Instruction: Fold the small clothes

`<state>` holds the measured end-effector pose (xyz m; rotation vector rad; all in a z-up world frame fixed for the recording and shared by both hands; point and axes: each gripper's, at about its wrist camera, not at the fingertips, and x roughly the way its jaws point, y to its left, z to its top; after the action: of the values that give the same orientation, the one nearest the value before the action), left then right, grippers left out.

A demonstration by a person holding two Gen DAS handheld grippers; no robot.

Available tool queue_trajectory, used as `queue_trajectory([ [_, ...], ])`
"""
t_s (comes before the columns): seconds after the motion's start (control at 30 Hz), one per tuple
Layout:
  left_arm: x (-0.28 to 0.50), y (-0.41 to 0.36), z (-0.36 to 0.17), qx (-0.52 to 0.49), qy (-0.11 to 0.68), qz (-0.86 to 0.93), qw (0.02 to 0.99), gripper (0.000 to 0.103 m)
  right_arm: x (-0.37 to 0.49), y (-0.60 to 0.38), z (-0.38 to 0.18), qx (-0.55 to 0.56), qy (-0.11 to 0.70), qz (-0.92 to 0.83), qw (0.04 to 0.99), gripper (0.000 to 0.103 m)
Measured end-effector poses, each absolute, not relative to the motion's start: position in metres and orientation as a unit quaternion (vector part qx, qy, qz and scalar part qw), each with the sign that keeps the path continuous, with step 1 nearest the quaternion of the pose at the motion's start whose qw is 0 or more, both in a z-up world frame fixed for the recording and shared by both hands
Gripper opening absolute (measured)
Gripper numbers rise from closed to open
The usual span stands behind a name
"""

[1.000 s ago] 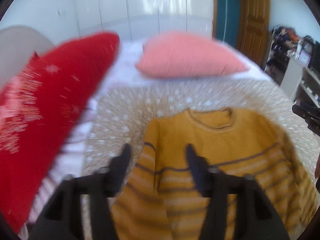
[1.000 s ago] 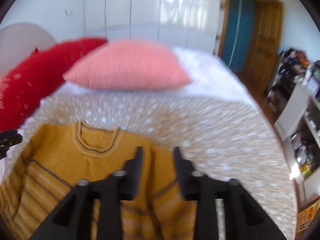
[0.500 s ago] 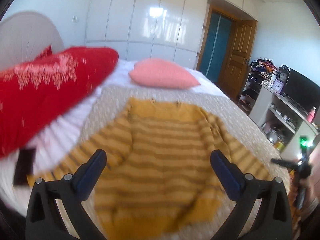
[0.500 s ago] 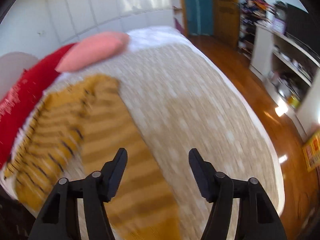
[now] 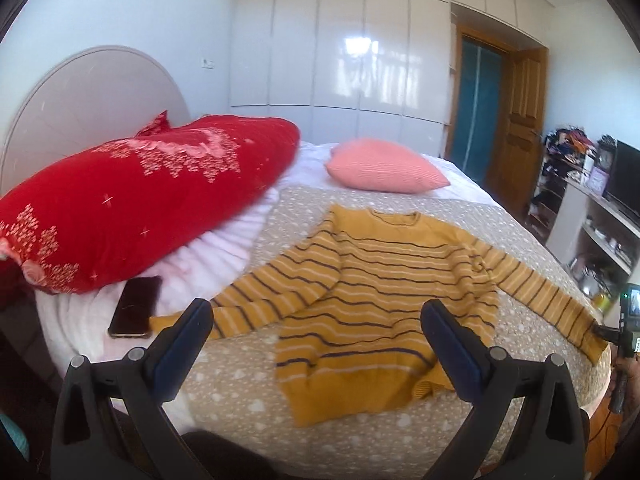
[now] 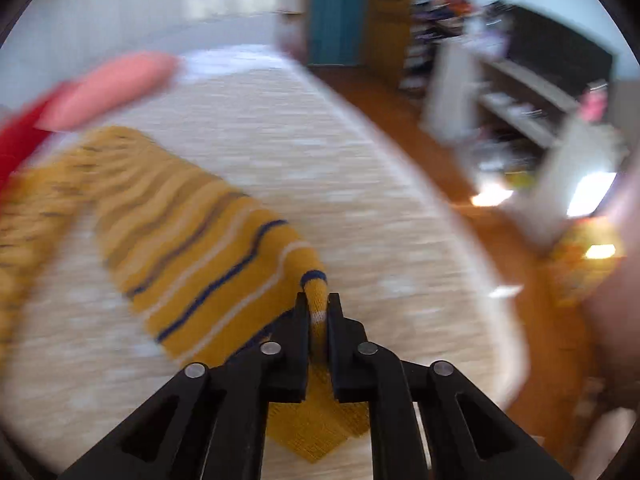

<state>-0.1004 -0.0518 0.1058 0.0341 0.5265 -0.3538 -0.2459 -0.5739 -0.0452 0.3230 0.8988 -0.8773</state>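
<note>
Right claw (image 6: pixel 318 312): we have just closed it, pinching the sleeve cuff (image 6: pixel 316 292). Left claw (image 5: pixel 316 344): wide, empty. Bed (image 5: pixel 400 420): bears our striped sweater (image 5: pixel 380 280), spread flat. Step: sleeve fold, likely inward across the body next.

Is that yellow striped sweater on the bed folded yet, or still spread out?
Spread out. The sweater lies flat with both sleeves stretched sideways; the right claw pinches one sleeve end.
</note>
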Motion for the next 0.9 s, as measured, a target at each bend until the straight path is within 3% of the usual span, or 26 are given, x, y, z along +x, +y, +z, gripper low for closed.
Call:
queue_trajectory([
  [0.07, -0.098, -0.048, 0.103, 0.013, 0.261, -0.17, 0.95, 0.103, -0.25, -0.563, -0.035, 0.167, 0.399, -0.397, 0.809, 0.018],
  [0.2, -0.091, -0.049, 0.091, 0.004, 0.276, -0.175, 0.945, 0.103, -0.215, -0.487, -0.018, 0.209, 0.36, -0.228, 0.88, 0.048],
  [0.33, -0.09, -0.049, 0.08, 0.002, 0.286, -0.179, 0.941, 0.103, -0.151, -0.408, -0.035, 0.273, 0.378, -0.014, 0.885, 0.051],
  [0.47, -0.085, -0.037, 0.074, -0.01, 0.298, -0.171, 0.939, 0.103, -0.098, -0.344, -0.049, 0.255, 0.402, 0.034, 0.879, 0.052],
  [0.5, -0.084, -0.033, 0.074, -0.014, 0.299, -0.168, 0.939, 0.103, -0.086, -0.334, -0.054, 0.247, 0.41, 0.036, 0.877, 0.051],
  [0.53, -0.083, -0.029, 0.074, -0.017, 0.3, -0.164, 0.94, 0.103, -0.078, -0.327, -0.056, 0.247, 0.413, 0.045, 0.875, 0.044],
  [0.57, -0.082, -0.023, 0.073, -0.02, 0.3, -0.157, 0.941, 0.103, -0.074, -0.331, -0.055, 0.249, 0.412, 0.051, 0.875, 0.013],
  [0.9, -0.075, 0.02, 0.05, -0.052, 0.321, -0.116, 0.939, 0.103, -0.177, -0.428, -0.04, 0.262, 0.407, -0.063, 0.873, 0.007],
])
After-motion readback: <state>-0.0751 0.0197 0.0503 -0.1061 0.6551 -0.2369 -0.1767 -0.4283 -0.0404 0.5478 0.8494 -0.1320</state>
